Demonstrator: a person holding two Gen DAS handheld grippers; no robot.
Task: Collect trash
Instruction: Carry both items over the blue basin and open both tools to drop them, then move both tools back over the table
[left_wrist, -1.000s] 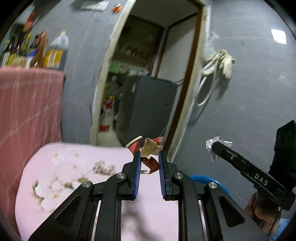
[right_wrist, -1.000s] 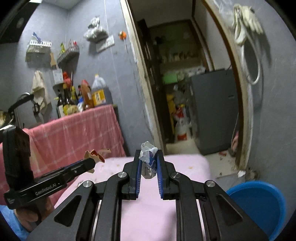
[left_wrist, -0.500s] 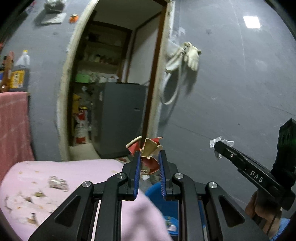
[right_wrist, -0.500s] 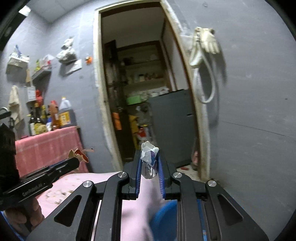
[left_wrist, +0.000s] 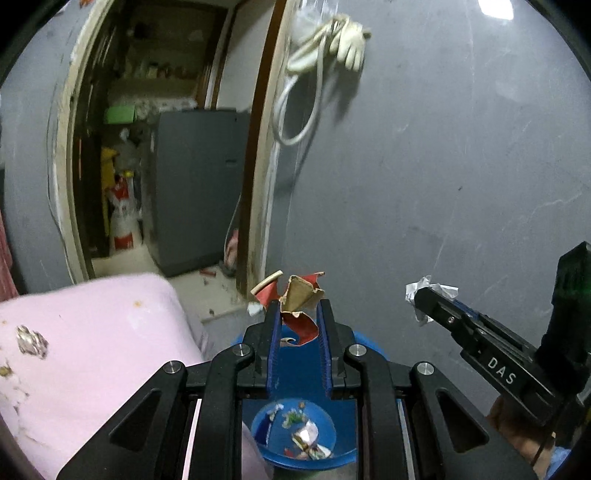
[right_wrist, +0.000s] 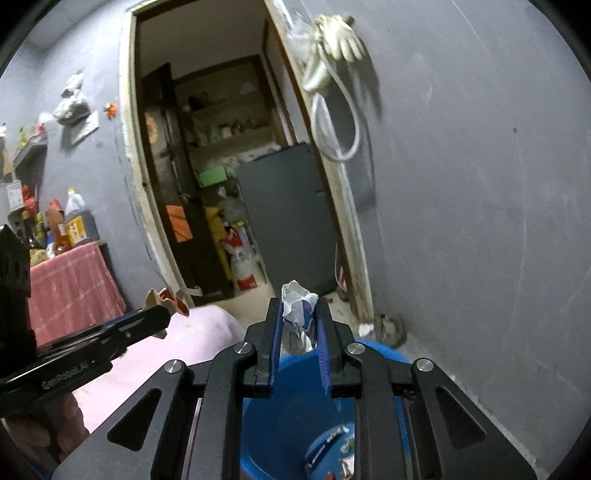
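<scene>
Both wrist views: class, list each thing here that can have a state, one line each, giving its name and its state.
Left gripper: shut on a torn red and tan wrapper, above the bucket.
Right gripper: shut on a crumpled white wrapper.
Blue bucket: upright, uncovered, scraps at the bottom.
Doorway: open.
Pink cloth: soiled with crumbs.
Glove: hanging on the wall.

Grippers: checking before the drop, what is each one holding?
Left gripper: shut on red paper scrap.
Right gripper: shut on crumpled white wrapper.
</scene>
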